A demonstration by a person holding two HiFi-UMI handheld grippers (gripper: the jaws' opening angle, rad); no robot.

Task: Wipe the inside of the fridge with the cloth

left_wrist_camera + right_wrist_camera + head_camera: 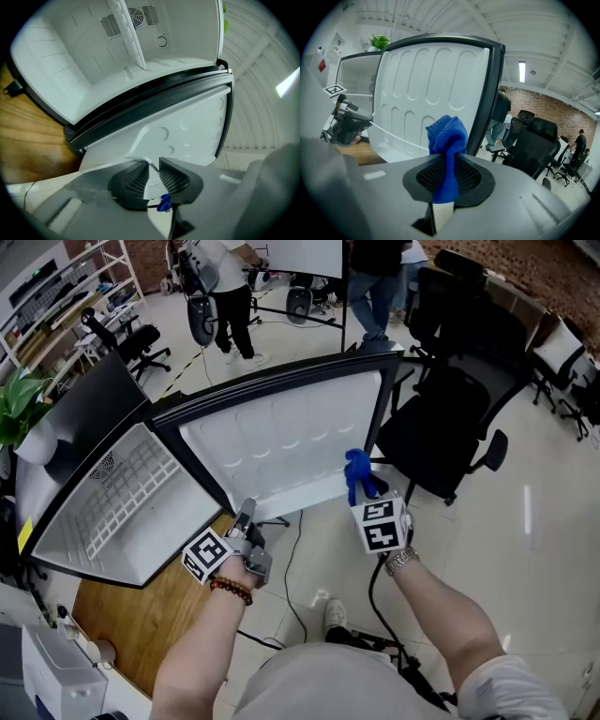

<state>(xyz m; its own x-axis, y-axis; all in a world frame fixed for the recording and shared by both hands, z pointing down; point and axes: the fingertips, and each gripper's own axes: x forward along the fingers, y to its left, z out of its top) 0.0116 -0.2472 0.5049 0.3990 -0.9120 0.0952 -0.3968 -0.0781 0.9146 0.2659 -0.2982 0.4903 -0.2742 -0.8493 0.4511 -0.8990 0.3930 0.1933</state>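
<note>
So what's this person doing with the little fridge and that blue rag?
A person is working with a hand-held gripper in each hand. The left gripper is clamped on an edge of the open fridge door, holding it. The right gripper pinches a blue cloth, held up near the door's inner panel. The cloth is not inside the fridge yet.

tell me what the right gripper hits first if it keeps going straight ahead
Probably the white inner face of the open fridge door; the blue cloth in the right gripper would touch first. Depth is unclear.
</note>
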